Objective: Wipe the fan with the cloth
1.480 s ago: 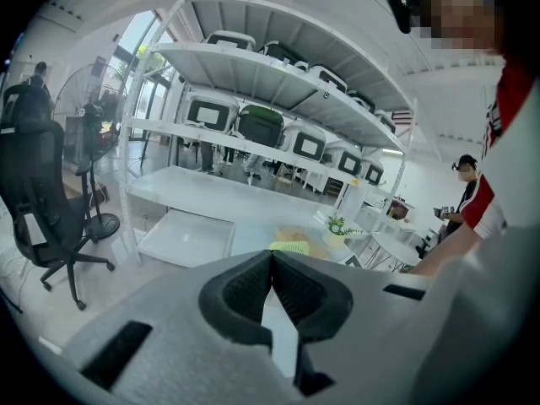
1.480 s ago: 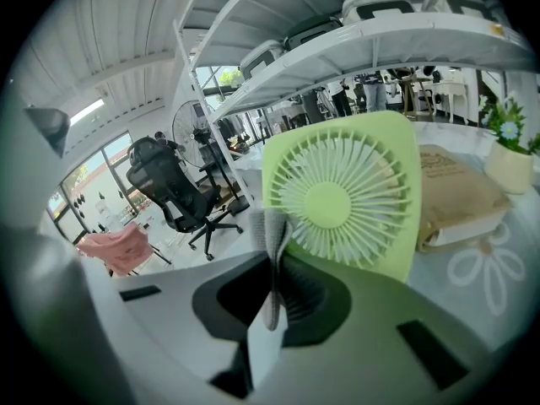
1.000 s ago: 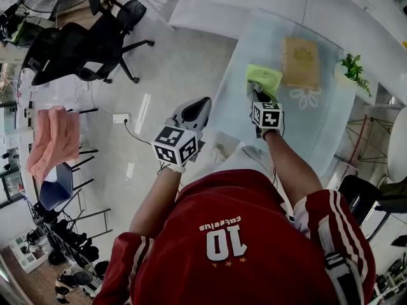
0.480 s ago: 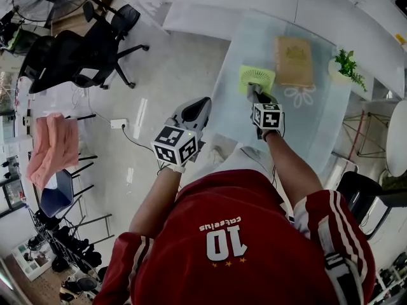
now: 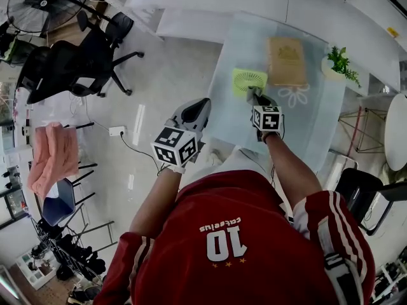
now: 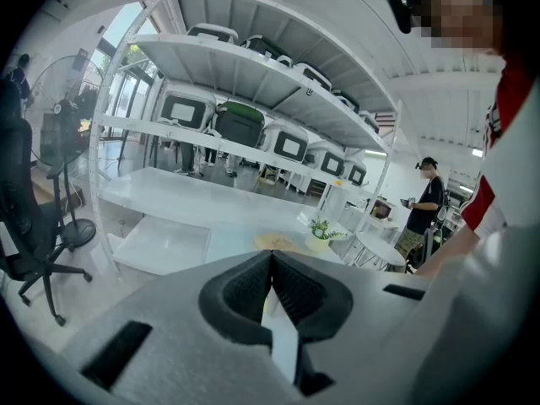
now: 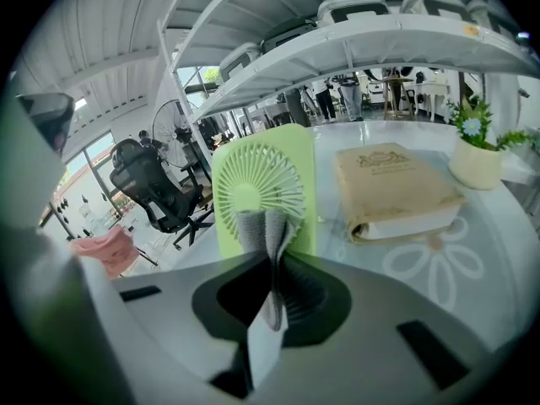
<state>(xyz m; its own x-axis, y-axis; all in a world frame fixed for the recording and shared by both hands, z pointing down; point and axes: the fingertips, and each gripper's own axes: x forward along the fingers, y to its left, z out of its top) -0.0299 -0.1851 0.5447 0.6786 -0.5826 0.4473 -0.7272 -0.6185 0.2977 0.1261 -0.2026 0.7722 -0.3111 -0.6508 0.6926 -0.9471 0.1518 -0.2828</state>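
The green fan (image 7: 261,184) stands upright on the glass desk (image 7: 472,260), left of a tan book (image 7: 396,188). Just before its grille rises the grey cloth (image 7: 268,226), pinched between the right gripper's (image 7: 272,264) fingers. The left gripper (image 6: 270,264), fingers pressed together on nothing, hangs beside the desk.

The right gripper (image 7: 272,264) has its jaws closed on a folded grey cloth (image 7: 260,226); the cloth's upper end stands just ahead against the green fan (image 7: 257,175); a tan book (image 7: 392,191) lies ahead-right; a potted plant (image 7: 474,154) stands further right.
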